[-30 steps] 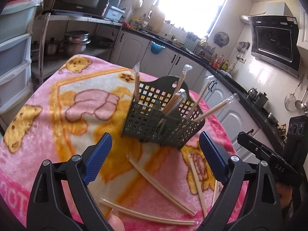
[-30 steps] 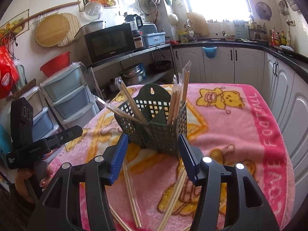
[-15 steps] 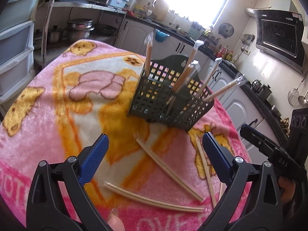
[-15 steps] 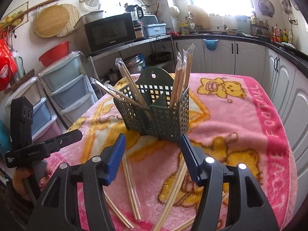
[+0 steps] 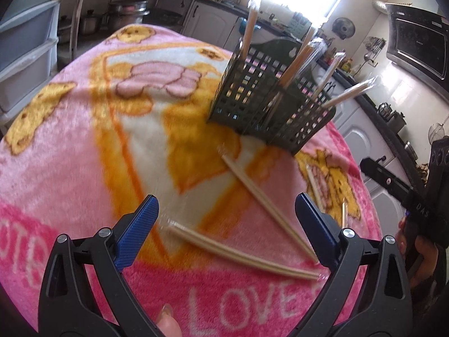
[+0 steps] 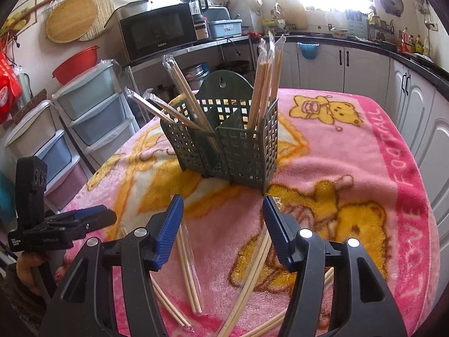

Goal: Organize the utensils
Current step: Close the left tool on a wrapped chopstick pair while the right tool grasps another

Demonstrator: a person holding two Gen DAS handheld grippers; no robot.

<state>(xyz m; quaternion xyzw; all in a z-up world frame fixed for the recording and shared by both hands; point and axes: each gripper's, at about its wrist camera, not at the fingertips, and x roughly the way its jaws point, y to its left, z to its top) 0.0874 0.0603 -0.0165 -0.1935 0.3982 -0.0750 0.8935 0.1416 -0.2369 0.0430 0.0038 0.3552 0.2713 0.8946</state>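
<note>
A dark green perforated utensil holder (image 5: 269,104) (image 6: 227,143) stands on the pink blanket and holds several wrapped chopstick pairs. Loose wrapped chopstick pairs lie on the blanket in front of it: one (image 5: 241,254) just ahead of my left gripper (image 5: 226,221), another (image 5: 269,207) slanting toward the holder, and more (image 6: 189,269) (image 6: 252,278) under my right gripper (image 6: 223,221). Both grippers are open and empty, above the blanket. The left gripper also shows in the right wrist view (image 6: 81,221); the right gripper's body shows at the right edge of the left wrist view.
The table is covered by a pink bear-print blanket (image 6: 364,174). Plastic drawer units (image 6: 92,112) stand left of the table. A microwave (image 6: 160,36) sits on a shelf behind. White kitchen cabinets (image 6: 364,67) run along the far wall and right side.
My left gripper has tilted down and moved closer to the loose chopsticks on the blanket. My right gripper has moved slightly nearer the holder. Both stay open.
</note>
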